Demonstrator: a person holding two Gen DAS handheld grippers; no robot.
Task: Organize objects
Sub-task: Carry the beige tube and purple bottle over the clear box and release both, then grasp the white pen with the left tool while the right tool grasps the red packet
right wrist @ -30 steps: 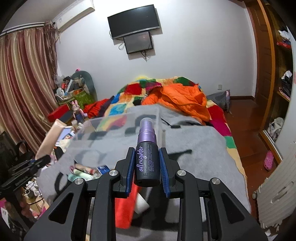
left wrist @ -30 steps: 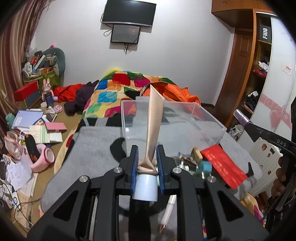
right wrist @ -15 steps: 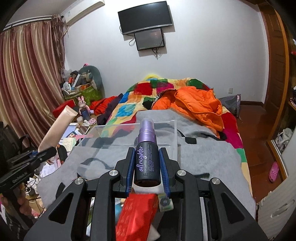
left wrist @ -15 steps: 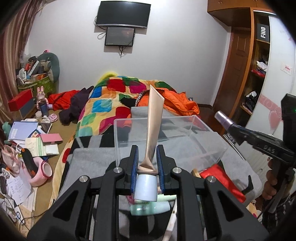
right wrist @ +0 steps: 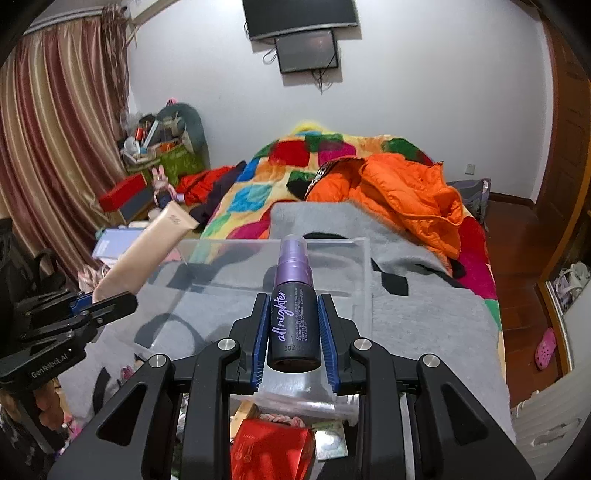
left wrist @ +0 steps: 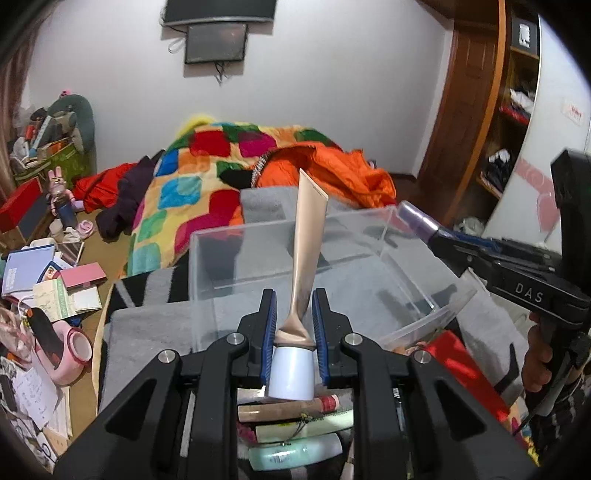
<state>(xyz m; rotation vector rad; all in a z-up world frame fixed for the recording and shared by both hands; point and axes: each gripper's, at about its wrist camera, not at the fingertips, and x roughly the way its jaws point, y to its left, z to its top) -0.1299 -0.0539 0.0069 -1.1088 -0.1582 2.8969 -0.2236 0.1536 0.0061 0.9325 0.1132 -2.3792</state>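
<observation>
You've carried both grippers closer to the clear plastic box [left wrist: 413,236] on the grey blanket [right wrist: 424,317]. Your left gripper [left wrist: 294,325] clamps a beige squeeze tube with a white cap [left wrist: 306,251]; your right gripper [right wrist: 293,328] clamps a black-and-purple spray bottle [right wrist: 293,310], both held over the box's near edge.

left hand-held gripper [left wrist: 294,325] clamped, right hand-held gripper [right wrist: 294,334] clamped

A white wall [right wrist: 424,92] at twelve o'clock carries a dark wall-mounted television [right wrist: 301,16] with a smaller screen [right wrist: 308,51] hung just below it. Striped red-and-gold curtains [right wrist: 55,147] fall at nine o'clock, and a wooden wardrobe [left wrist: 476,110] with open shelves stands at two o'clock. A bed under a patchwork quilt [right wrist: 258,192] fills the centre, beside a reddish wooden floor [right wrist: 517,240] at three o'clock.
</observation>
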